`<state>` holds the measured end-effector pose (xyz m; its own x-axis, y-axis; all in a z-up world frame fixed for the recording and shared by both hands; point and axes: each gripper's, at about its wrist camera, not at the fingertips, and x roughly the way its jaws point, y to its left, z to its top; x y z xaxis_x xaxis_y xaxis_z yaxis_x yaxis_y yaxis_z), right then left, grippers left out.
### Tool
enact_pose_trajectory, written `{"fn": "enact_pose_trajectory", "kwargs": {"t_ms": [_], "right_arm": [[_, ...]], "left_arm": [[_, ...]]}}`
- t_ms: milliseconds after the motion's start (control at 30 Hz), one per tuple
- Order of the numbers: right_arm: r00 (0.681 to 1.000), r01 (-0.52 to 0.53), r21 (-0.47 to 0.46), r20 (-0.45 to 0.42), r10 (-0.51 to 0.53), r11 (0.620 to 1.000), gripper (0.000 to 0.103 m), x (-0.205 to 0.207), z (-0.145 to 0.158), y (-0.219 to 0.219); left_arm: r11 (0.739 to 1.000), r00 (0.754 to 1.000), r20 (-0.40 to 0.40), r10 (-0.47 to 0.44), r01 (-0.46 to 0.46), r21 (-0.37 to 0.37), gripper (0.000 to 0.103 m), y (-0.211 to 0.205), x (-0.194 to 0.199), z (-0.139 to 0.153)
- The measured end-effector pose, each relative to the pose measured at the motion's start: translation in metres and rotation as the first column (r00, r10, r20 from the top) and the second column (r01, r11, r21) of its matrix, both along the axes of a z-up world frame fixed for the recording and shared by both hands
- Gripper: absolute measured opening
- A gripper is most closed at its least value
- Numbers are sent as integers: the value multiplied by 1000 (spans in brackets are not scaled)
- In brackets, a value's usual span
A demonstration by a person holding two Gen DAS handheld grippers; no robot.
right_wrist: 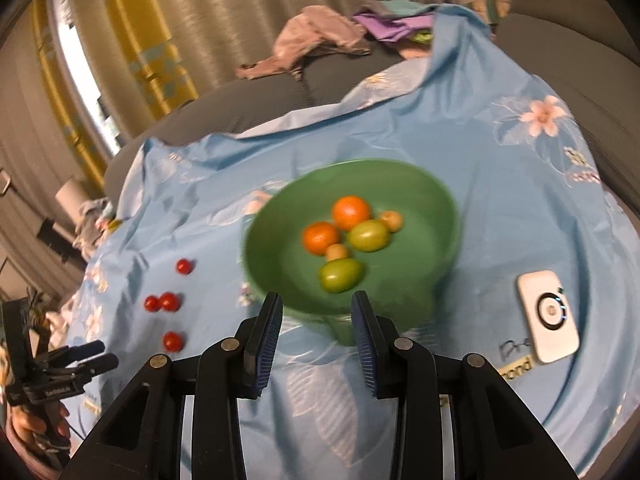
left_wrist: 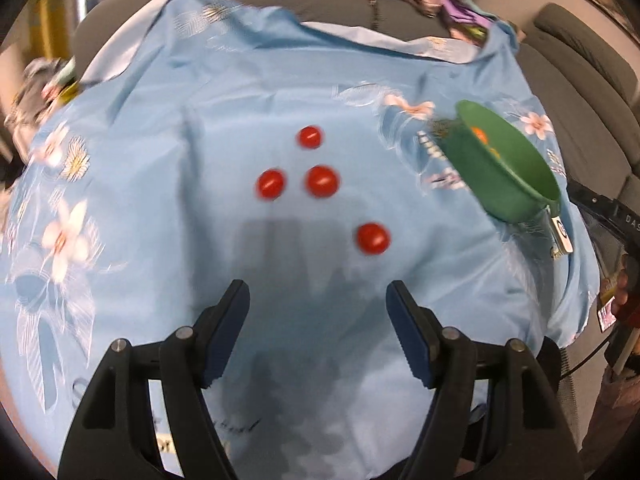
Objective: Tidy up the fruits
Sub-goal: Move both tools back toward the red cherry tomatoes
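Several red cherry tomatoes [left_wrist: 322, 181] lie on the light blue floral cloth [left_wrist: 160, 208], ahead of my left gripper [left_wrist: 318, 296], which is open and empty above the cloth. They also show at the left of the right wrist view [right_wrist: 169, 302]. A green bowl [right_wrist: 280, 256] holds two orange fruits [right_wrist: 351, 212], two green fruits [right_wrist: 341, 275] and two small tan ones [right_wrist: 337, 252]. My right gripper [right_wrist: 316, 306] has its fingers on either side of the bowl's near rim, partly closed. In the left wrist view the bowl [left_wrist: 492, 184] appears tilted, at the right.
A white device [right_wrist: 548, 316] lies on the cloth right of the bowl. Crumpled clothes [right_wrist: 316, 40] lie on the grey sofa behind. Curtains hang at the back left. The left gripper [right_wrist: 92, 354] shows at the left edge of the right wrist view.
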<state>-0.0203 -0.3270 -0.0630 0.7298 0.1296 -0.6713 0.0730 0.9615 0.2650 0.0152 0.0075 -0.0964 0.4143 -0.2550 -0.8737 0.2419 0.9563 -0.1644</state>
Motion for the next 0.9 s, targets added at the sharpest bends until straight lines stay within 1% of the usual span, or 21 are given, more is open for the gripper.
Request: {"fn": "enact_pose_trajectory", "kwargs": {"t_ms": [167,367,600,900], "right_arm": [[998,-64,-15,-23,64,998,36,4,-2,23],[983,-172,-48,-81,168,984,36,7,-15,58],[944,-310,-77,-145,297,947,36,17,-32,105],[889,-433,-91,-205,409,897,36,35,-51,159]], "left_arm": [[999,999,-21,25,-25,-21,71,17,-10,-6],[999,1000,-24,4,-6,-46,71,16,-14,-8],[999,1000,-26,-11,10,-41,71,16,-14,-11],[1000,1000,-1,-9,9,-4,75,20,-12,-9]]}}
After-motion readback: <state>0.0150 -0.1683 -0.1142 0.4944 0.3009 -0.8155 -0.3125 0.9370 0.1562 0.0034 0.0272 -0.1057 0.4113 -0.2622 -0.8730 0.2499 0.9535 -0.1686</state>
